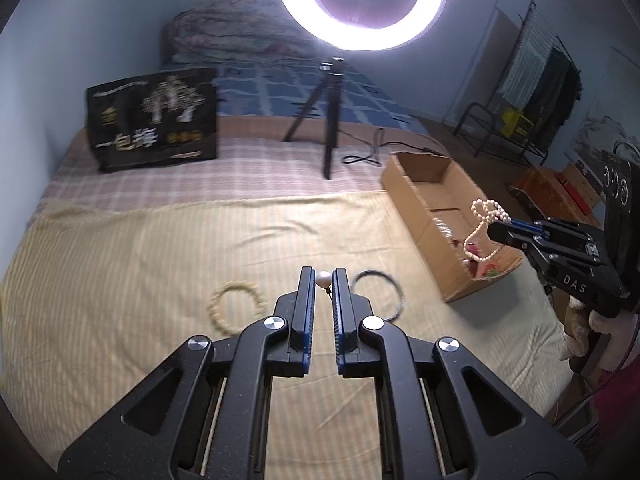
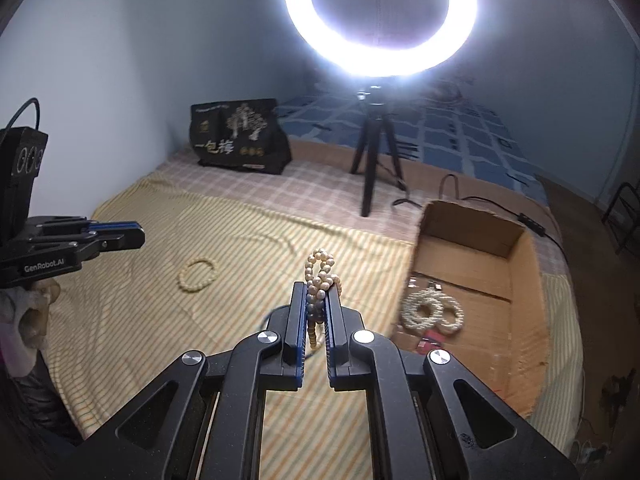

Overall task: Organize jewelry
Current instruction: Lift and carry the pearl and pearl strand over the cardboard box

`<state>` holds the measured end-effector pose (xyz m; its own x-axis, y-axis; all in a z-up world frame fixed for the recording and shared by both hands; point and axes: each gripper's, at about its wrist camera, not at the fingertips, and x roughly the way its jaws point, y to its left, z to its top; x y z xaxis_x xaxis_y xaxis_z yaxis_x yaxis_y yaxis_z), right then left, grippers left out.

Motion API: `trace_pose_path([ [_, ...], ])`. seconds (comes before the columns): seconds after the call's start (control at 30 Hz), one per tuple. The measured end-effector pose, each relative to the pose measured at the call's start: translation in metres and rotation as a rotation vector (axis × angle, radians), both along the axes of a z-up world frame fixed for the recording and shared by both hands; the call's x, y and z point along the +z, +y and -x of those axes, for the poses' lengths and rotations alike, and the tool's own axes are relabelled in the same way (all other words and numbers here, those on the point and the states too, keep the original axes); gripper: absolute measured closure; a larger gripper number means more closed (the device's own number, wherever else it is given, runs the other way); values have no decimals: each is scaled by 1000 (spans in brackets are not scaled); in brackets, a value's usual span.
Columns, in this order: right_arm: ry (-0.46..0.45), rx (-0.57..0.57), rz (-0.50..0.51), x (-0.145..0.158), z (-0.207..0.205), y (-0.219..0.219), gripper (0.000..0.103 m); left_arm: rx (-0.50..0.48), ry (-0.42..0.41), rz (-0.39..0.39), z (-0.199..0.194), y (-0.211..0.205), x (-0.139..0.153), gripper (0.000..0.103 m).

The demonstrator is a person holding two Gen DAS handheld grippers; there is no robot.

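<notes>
1. Carrying a bunched pearl necklace [image 2: 320,276], the right gripper [image 2: 316,304] has its jaws clamped narrow on the strand, above the striped bedsheet [image 2: 240,240] and left of the cardboard box [image 2: 520,280].
2. The left gripper [image 1: 323,280] pinches a single pearl piece [image 1: 323,279] between near-closed jaws.
3. A bead bracelet [image 1: 236,306] and a dark bangle [image 1: 378,292] lie on the sheet.
4. Judged best: travel over the box wall, lower inside beside the coiled beads [image 2: 432,312], then release so loops do not snag.
</notes>
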<state>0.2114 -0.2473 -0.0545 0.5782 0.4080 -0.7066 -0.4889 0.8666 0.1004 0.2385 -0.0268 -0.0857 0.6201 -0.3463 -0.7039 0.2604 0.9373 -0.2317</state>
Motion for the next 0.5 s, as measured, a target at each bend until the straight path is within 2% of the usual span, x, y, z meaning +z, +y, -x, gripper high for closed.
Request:
trace_pose_path([
  [0.5,-5,-174,-32,6,-26,-90,97,-144,-27,5,-19,-105,5,97],
])
